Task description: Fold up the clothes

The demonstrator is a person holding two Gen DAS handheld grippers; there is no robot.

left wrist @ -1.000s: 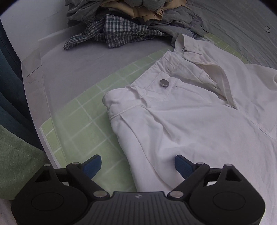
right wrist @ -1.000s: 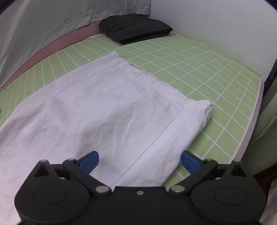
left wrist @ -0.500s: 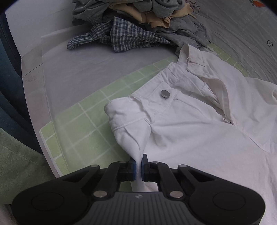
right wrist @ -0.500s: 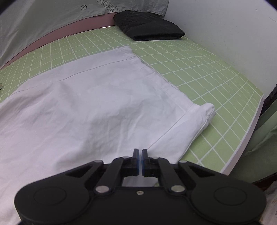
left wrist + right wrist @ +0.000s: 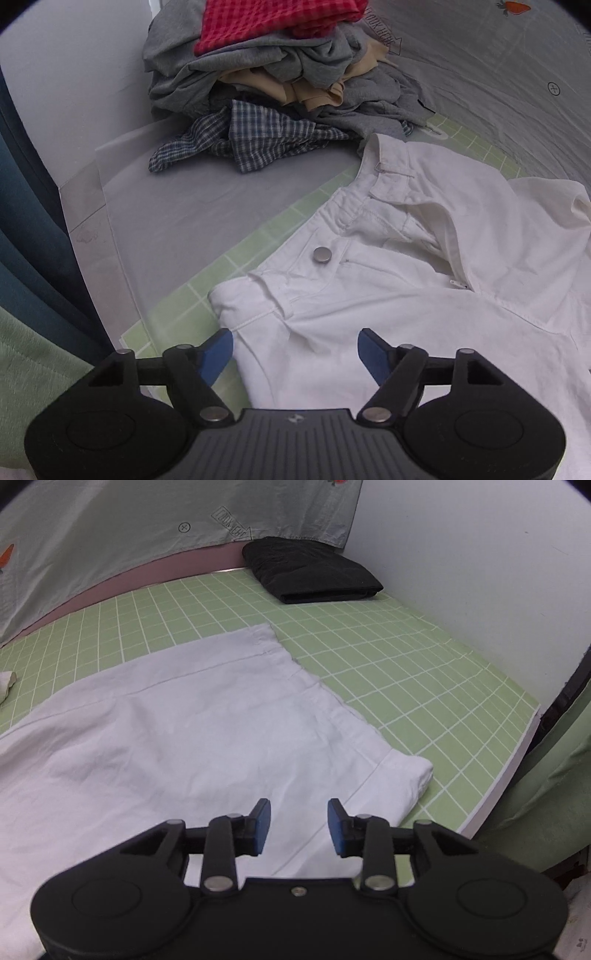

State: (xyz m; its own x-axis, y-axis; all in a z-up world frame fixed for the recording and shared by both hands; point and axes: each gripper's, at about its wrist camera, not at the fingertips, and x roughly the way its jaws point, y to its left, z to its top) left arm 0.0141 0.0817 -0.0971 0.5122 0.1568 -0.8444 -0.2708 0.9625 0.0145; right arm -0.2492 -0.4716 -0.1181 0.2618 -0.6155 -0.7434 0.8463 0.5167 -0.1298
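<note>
white trousers (image 5: 424, 317) flat; both claws spread above.

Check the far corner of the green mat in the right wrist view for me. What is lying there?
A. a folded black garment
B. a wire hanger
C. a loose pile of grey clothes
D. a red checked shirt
A: a folded black garment lies flat in the far corner of the green grid mat, beyond the white trousers.

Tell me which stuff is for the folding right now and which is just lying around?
For the job:
white trousers
left gripper, jaws open
right gripper, jaws open

Just lying about:
clothes pile
black folded garment
green mat
</note>
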